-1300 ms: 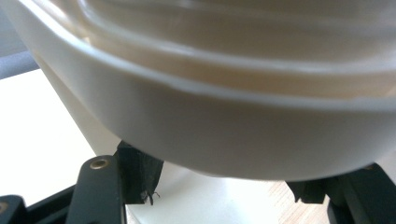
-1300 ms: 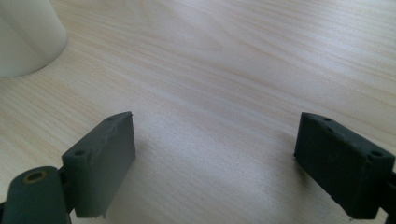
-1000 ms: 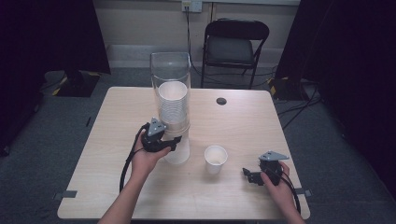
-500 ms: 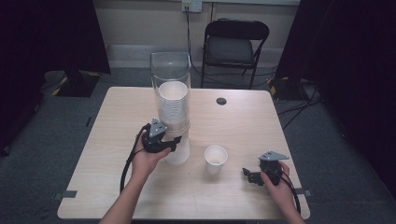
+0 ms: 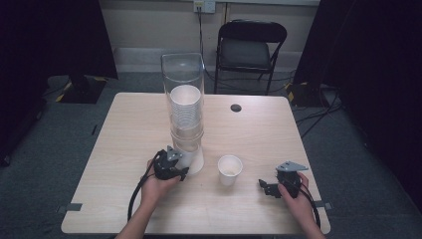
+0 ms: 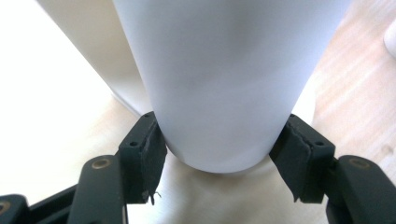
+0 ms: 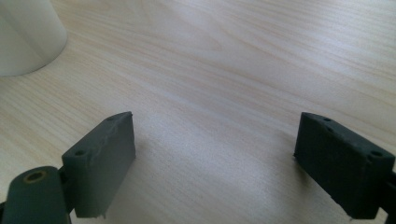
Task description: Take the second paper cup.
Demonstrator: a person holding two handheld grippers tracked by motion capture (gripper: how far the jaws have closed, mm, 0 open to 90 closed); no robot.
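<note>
Cup at the bottom of the dispenser tube, mid-table, sits clamped between the left gripper's pads. Right of it stands a loose cup. Near right, the right gripper rests, jaws apart and empty.

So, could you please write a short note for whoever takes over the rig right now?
Left gripper: shut on the bottom cup below the dispenser, near the table.
Right gripper: open, holding nothing, resting on the table at the right.
Stack of cups sits in the dispenser. One loose cup stands upright mid-table, between the grippers.
Done: one cup out and set down; next cup gripped.
Left: probably pull this cup free and set it on the table.
</note>
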